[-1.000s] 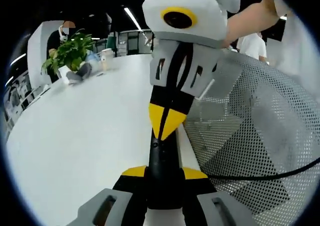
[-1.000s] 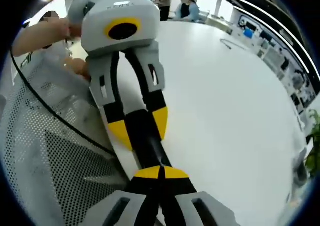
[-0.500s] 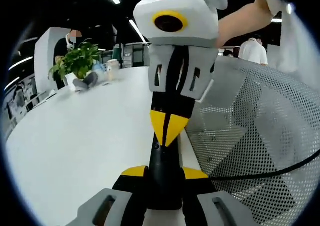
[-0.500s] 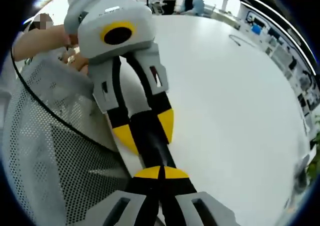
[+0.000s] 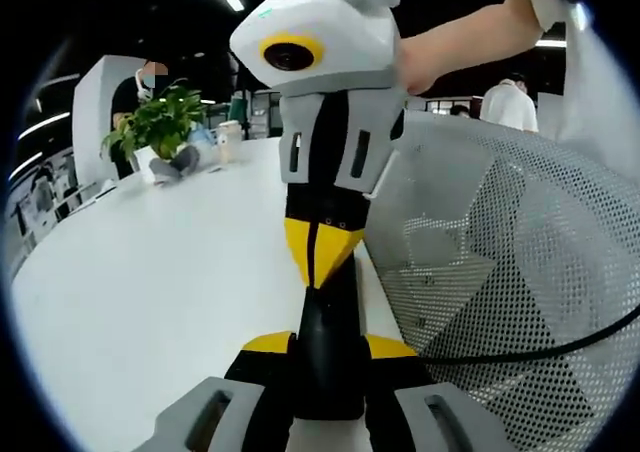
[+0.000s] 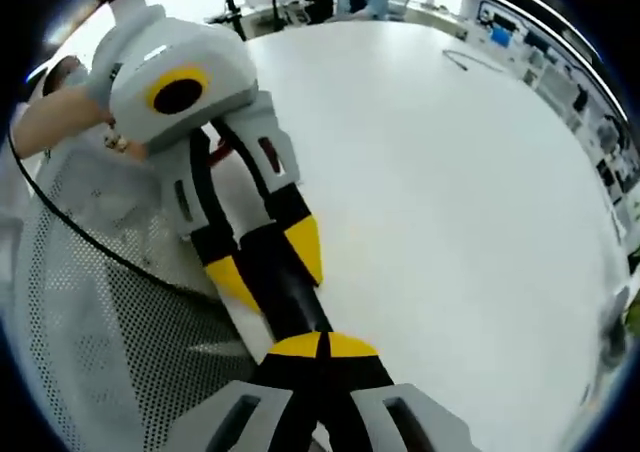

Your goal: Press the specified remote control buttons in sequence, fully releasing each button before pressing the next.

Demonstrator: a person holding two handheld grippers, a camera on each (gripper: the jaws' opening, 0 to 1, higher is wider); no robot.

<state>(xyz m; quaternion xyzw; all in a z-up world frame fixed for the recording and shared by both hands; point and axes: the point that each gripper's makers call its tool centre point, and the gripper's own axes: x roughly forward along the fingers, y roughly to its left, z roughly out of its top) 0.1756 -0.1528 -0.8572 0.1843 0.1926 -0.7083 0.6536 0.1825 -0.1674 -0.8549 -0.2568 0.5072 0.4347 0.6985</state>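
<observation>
- Left hand-held gripper (image 5: 328, 348): we find its jaws partly apart and clamped on the sides of the black remote control (image 5: 330, 317).
- Right hand-held gripper (image 6: 320, 344): we find its jaws closed together, their yellow tips meeting the remote's upper face.
- We see the remote held above the white bench (image 5: 150, 272), at its edge, beside a mesh chair (image 5: 500, 272).

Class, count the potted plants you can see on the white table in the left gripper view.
1. A leafy potted plant stands at the far end of the white table, beside a cup. Others may be hidden behind the right gripper.
</observation>
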